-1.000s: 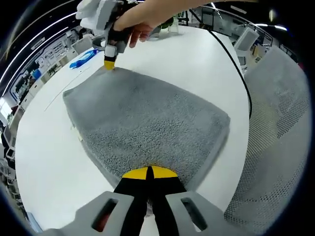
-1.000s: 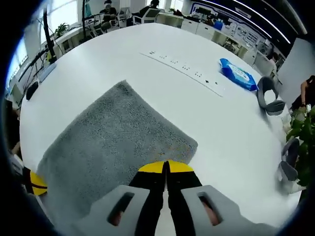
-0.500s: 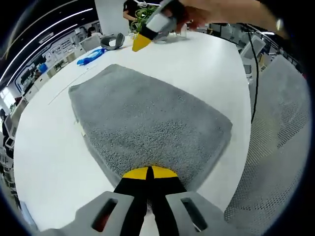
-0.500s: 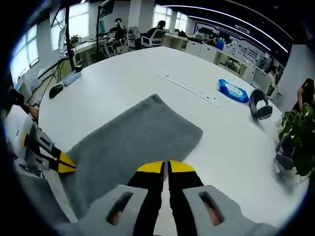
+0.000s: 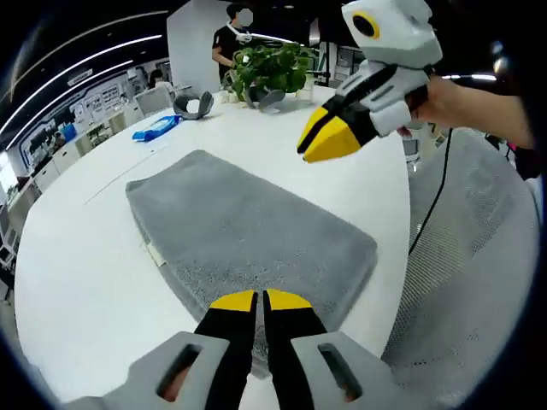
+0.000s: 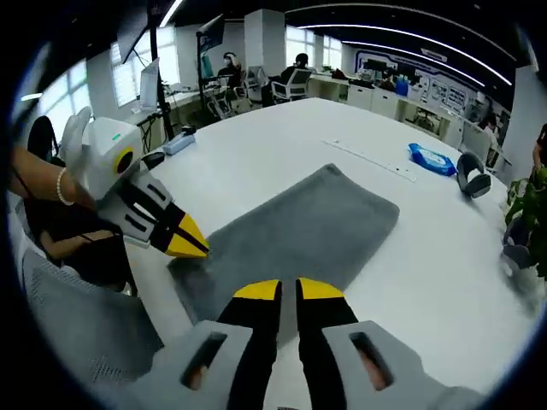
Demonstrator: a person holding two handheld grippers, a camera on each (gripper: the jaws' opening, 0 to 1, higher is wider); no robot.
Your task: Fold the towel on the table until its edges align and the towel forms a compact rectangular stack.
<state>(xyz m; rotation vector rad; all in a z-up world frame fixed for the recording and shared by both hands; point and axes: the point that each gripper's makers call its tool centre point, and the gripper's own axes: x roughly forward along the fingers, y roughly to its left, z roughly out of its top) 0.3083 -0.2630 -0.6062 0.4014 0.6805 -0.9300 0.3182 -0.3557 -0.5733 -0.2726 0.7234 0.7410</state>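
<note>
The grey towel lies flat on the white table as a folded rectangle with its edges roughly lined up. My left gripper hovers over the towel's near corner, its yellow-tipped jaws a narrow gap apart and holding nothing. The right gripper, held in a hand, hangs in the air above the towel's right side. In the right gripper view the towel stretches away from my right gripper, whose jaws also stand slightly apart and empty. The left gripper floats just off the towel's near left corner.
A blue packet and grey headphones lie at the far side of the table, beside a potted plant. A mesh chair stands close to the table's near edge, with a black cable hanging over it. People sit at desks in the background.
Both grippers were shut on the towel's near edge and far corner. Both have let go, parted their jaws slightly and lifted back from the towel, which has stayed flat on the table.
</note>
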